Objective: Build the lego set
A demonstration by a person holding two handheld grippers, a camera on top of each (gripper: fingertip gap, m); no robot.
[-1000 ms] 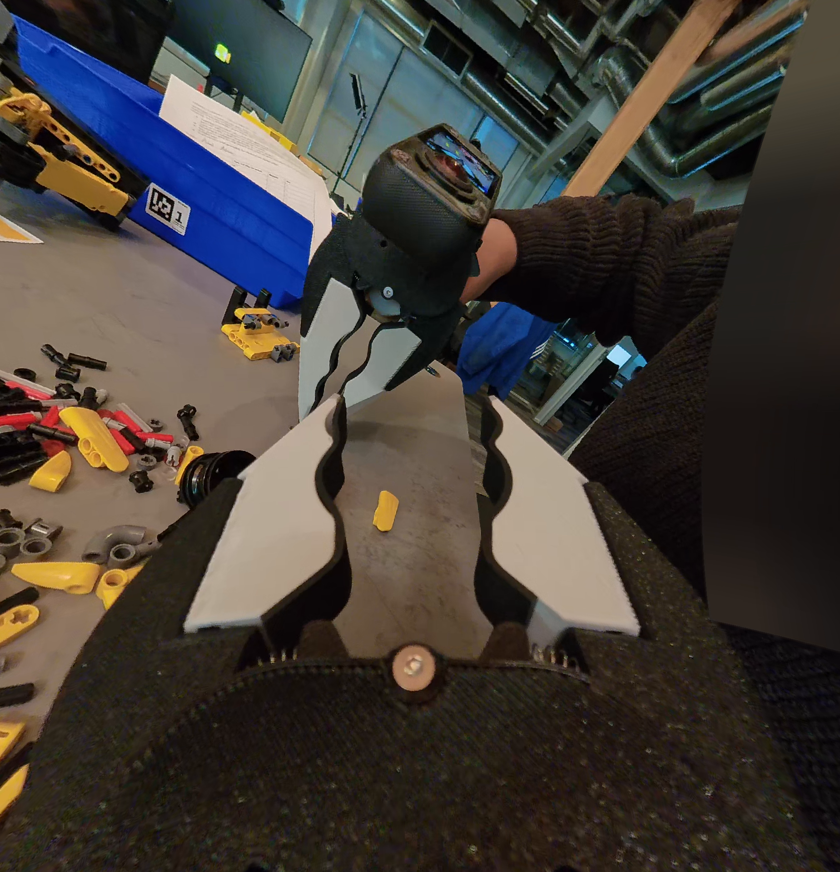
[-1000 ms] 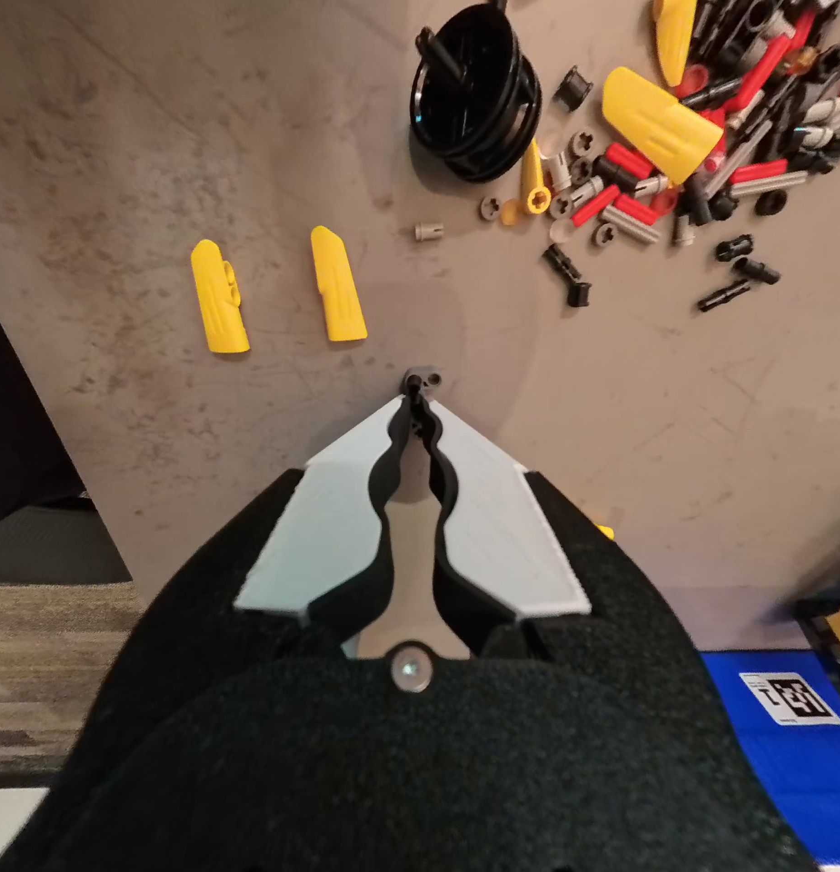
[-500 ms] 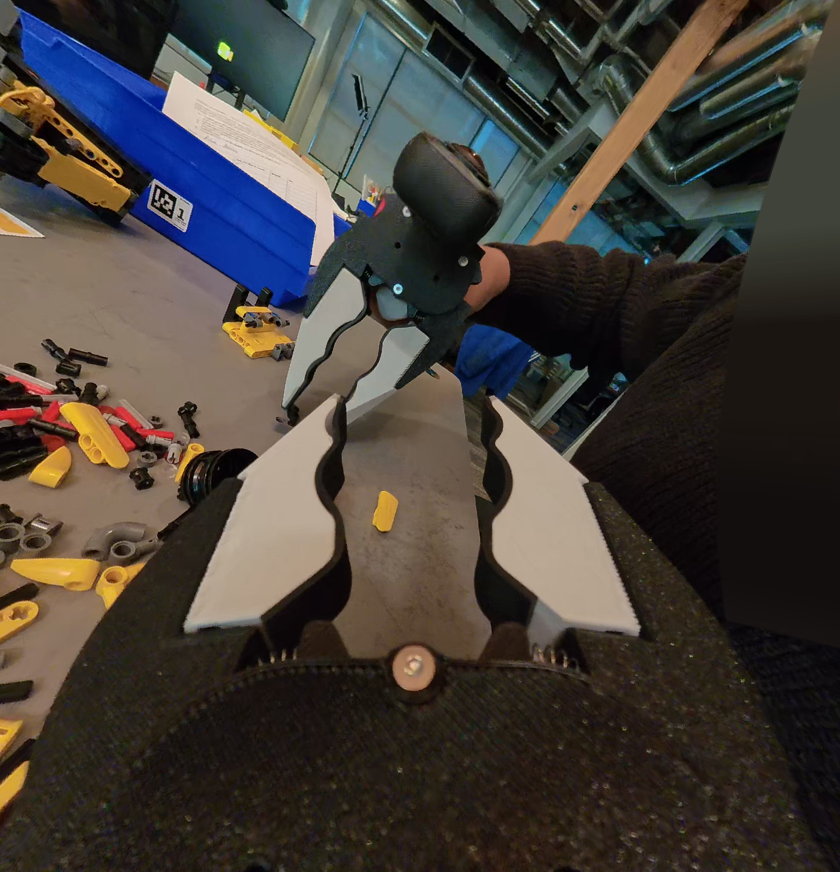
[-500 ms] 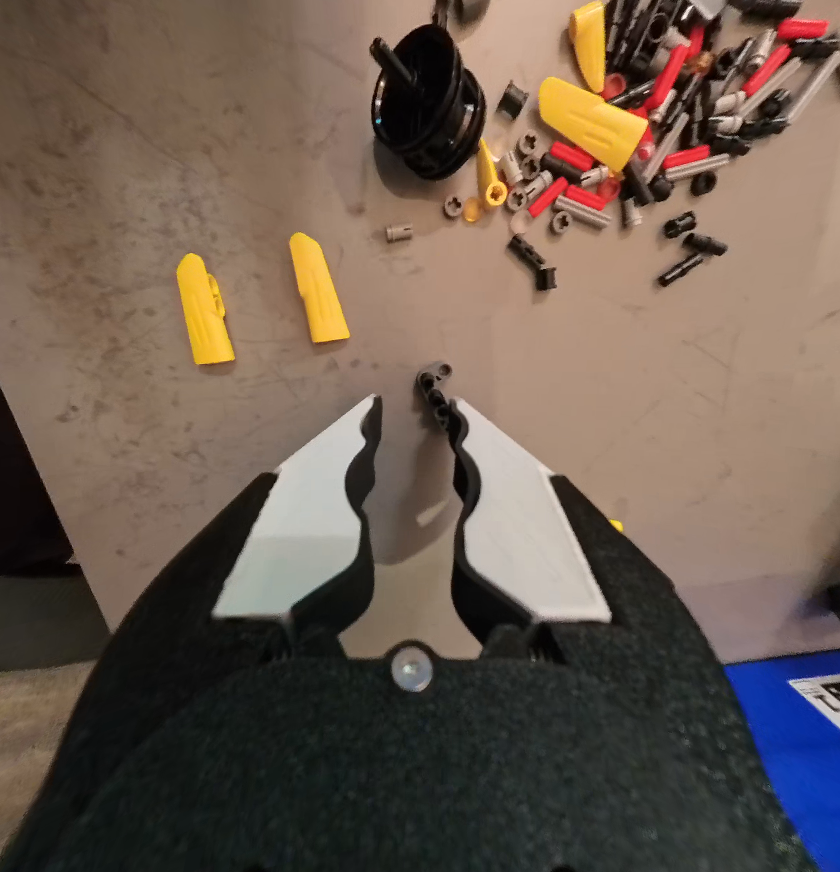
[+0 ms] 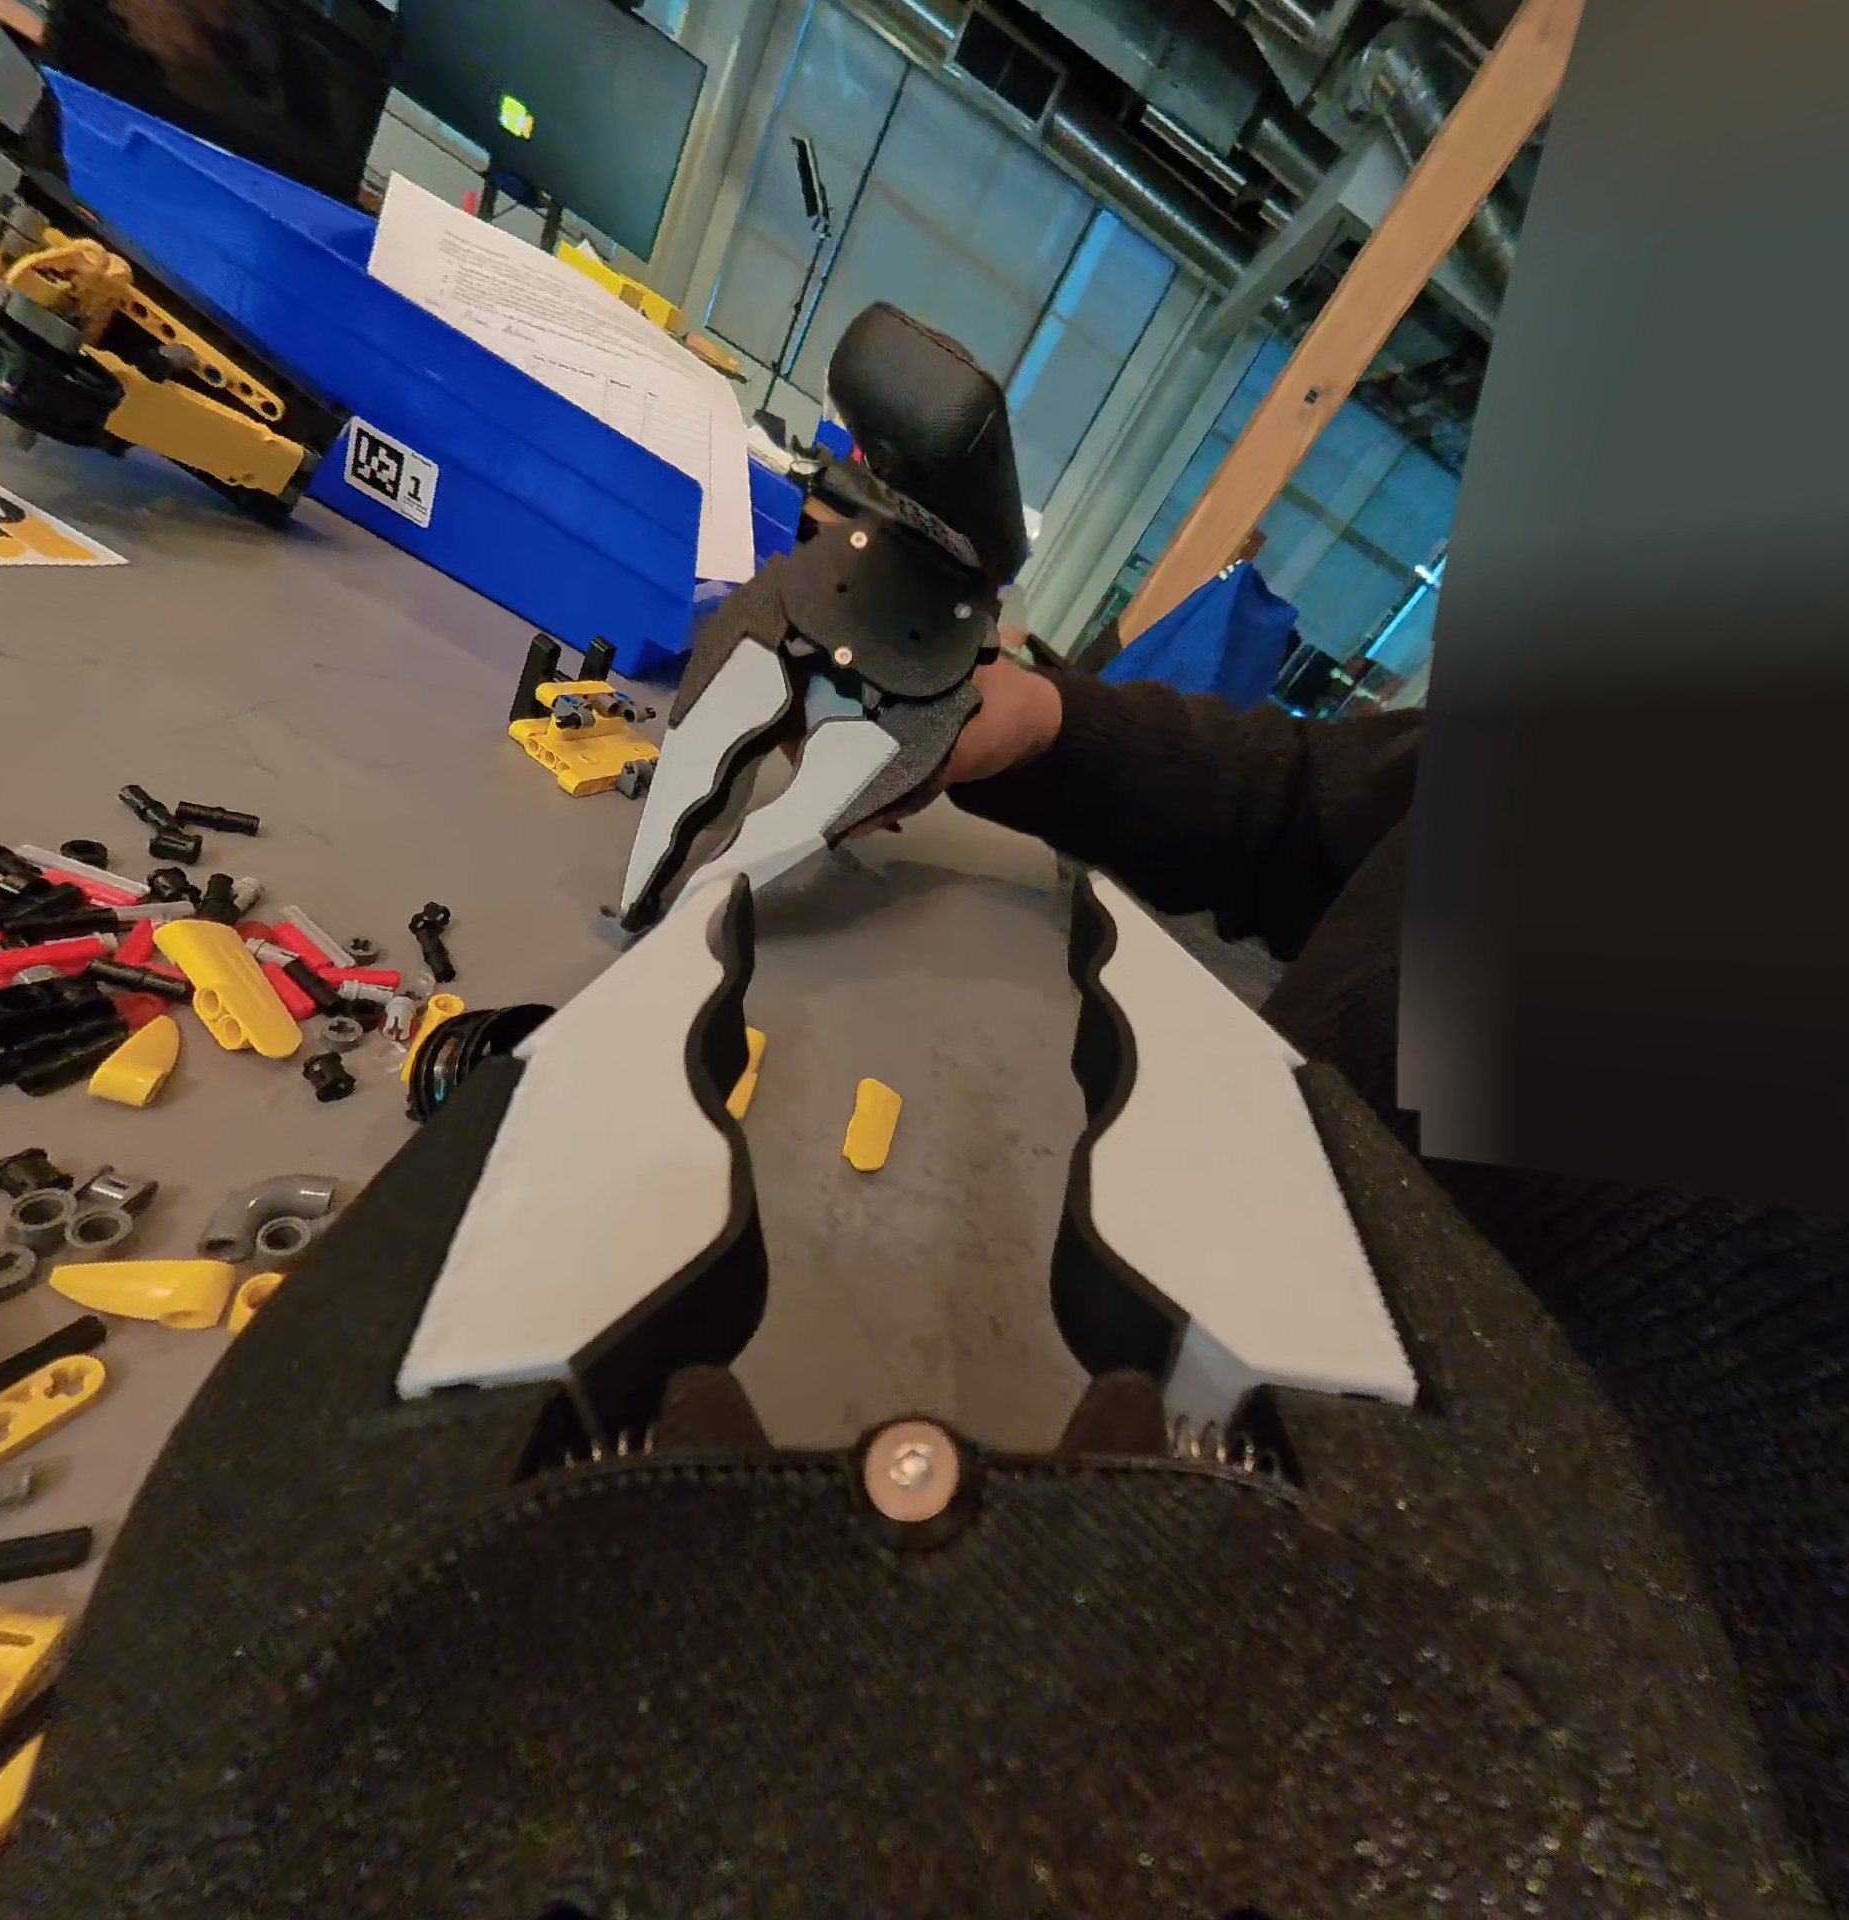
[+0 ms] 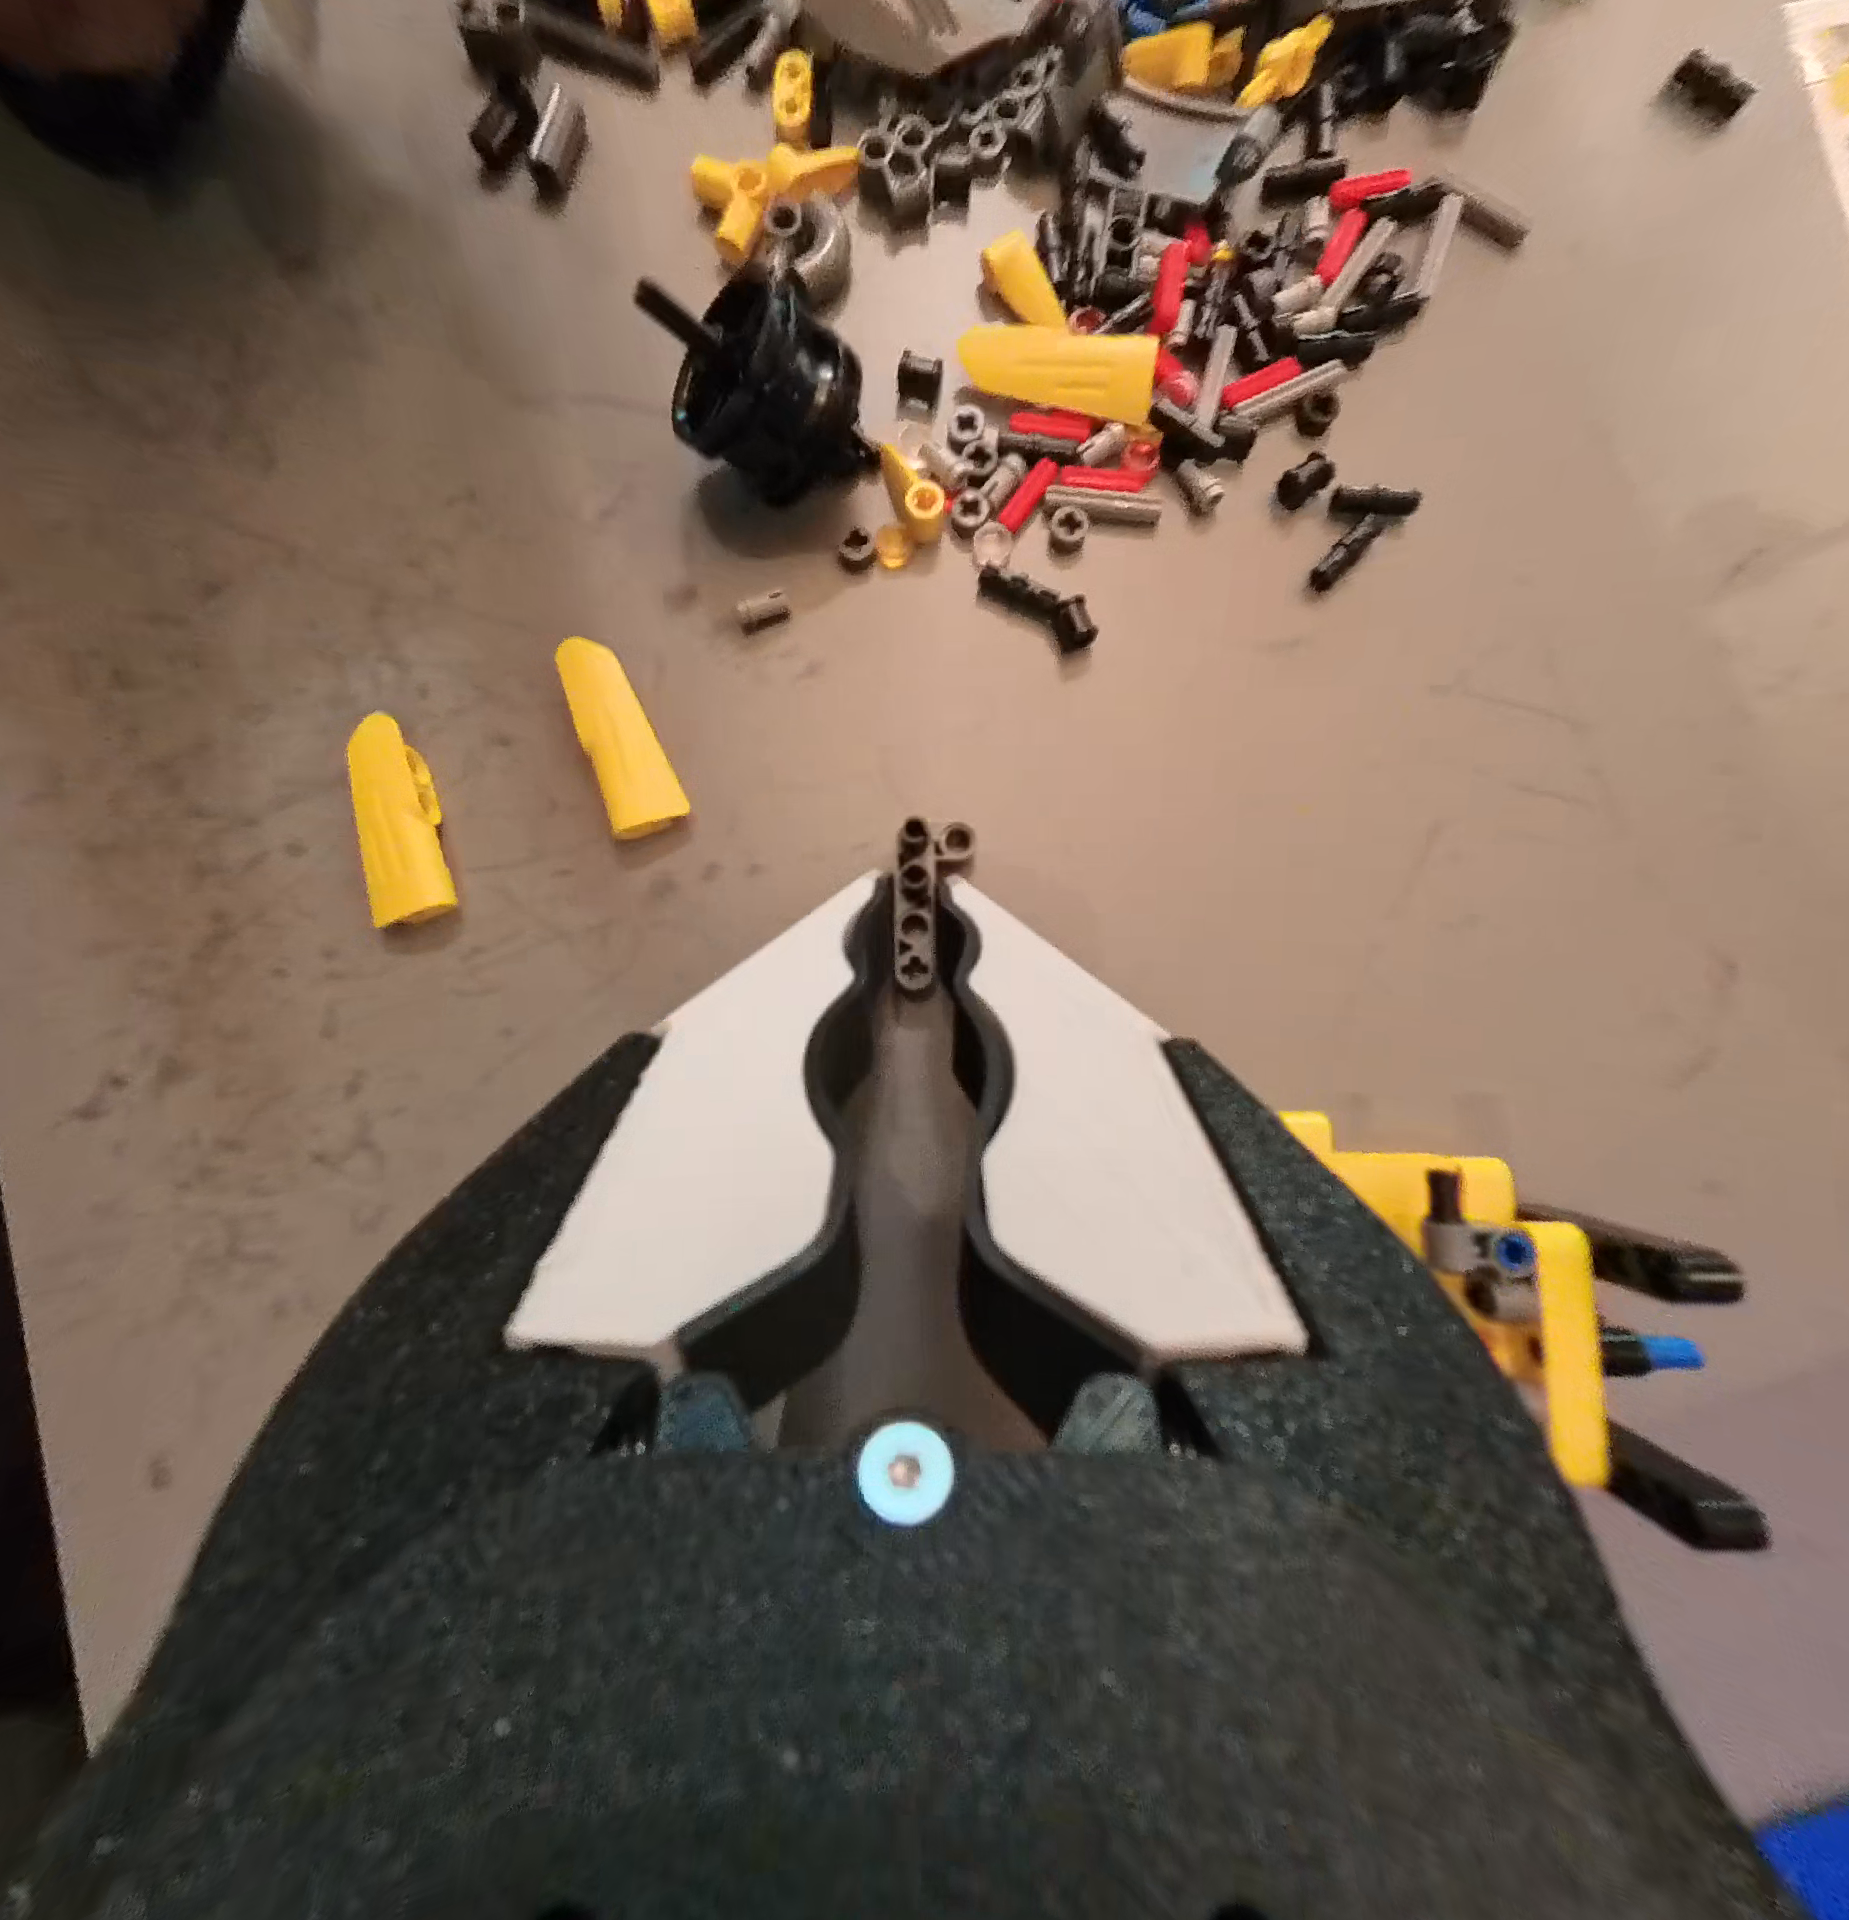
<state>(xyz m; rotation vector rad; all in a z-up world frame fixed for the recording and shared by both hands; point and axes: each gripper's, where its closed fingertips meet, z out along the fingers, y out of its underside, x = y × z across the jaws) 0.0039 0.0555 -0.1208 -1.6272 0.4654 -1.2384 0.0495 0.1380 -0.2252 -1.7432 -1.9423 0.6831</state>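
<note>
My right gripper (image 6: 915, 878) is shut on a small dark grey L-shaped beam (image 6: 912, 930); the beam's bent end sticks out past the tips. In the left wrist view the right gripper (image 5: 681, 899) is tilted down with one tip at the grey table (image 5: 380, 727), and a hand in a dark sleeve holds it. My left gripper (image 5: 909, 894) is open and empty, low over the table. Two yellow curved panels (image 6: 400, 821) (image 6: 621, 738) lie left of the right gripper. One panel (image 5: 871, 1122) shows between my left fingers, and the other (image 5: 745, 1070) is half hidden by the left finger.
A pile of loose black, red, grey and yellow parts (image 6: 1159, 364) lies ahead, with a black wheel (image 6: 764, 395) at its near side. A yellow sub-assembly (image 6: 1522, 1299) sits by the right gripper. A blue bin (image 5: 432, 364) with a paper sheet and a yellow model (image 5: 120, 384) stand at the back. The left gripper's tips are roughly 15 cm from the right gripper's.
The right gripper opened, dropping the dark beam onto the table, then shut on it again deeper in the jaws and tilted lower toward the pile. The left gripper stayed open and barely moved.
</note>
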